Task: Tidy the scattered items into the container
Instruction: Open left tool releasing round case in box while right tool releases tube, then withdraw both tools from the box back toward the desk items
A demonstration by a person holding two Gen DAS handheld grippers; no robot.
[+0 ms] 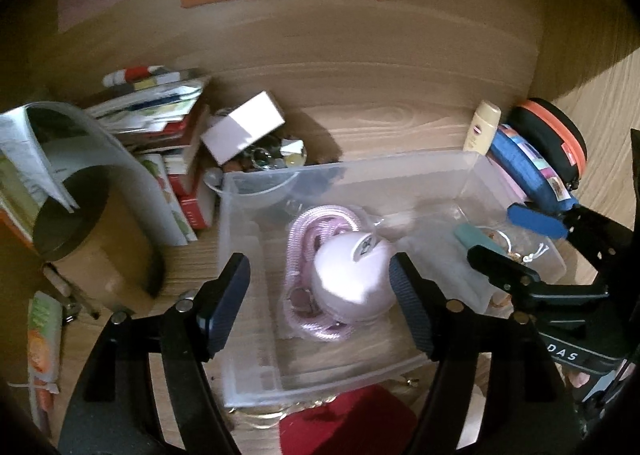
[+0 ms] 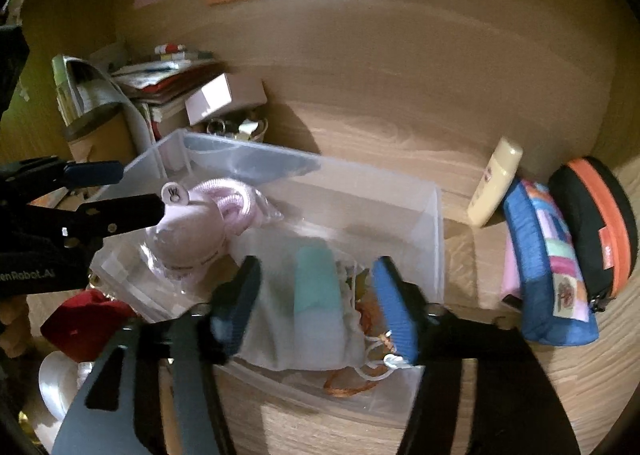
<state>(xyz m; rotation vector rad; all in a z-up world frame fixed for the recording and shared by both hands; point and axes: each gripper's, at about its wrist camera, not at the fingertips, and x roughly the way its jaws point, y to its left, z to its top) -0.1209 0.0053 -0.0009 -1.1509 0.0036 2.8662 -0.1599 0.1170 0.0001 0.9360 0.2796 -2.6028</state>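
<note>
Inside the clear container [image 1: 472, 163], pale pink domed case [image 1: 352, 275] tag-end pointing away, coiled pink cord [image 1: 304, 223] beneath; left tool [image 1: 320, 307] released; right tool [image 2: 316, 307] released over teal-and-white pouch [image 2: 316, 295] lying lengthwise.

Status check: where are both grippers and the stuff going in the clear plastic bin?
Left gripper open over pink round case in clear plastic bin. Right gripper open above white drawstring pouch. Nothing blocking.

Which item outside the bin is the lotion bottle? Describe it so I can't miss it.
Start at the clear plastic bin. Past its far right corner, the cream lotion bottle leans beside a blue patchwork pouch. It is the only pale, slim bottle there.
</note>
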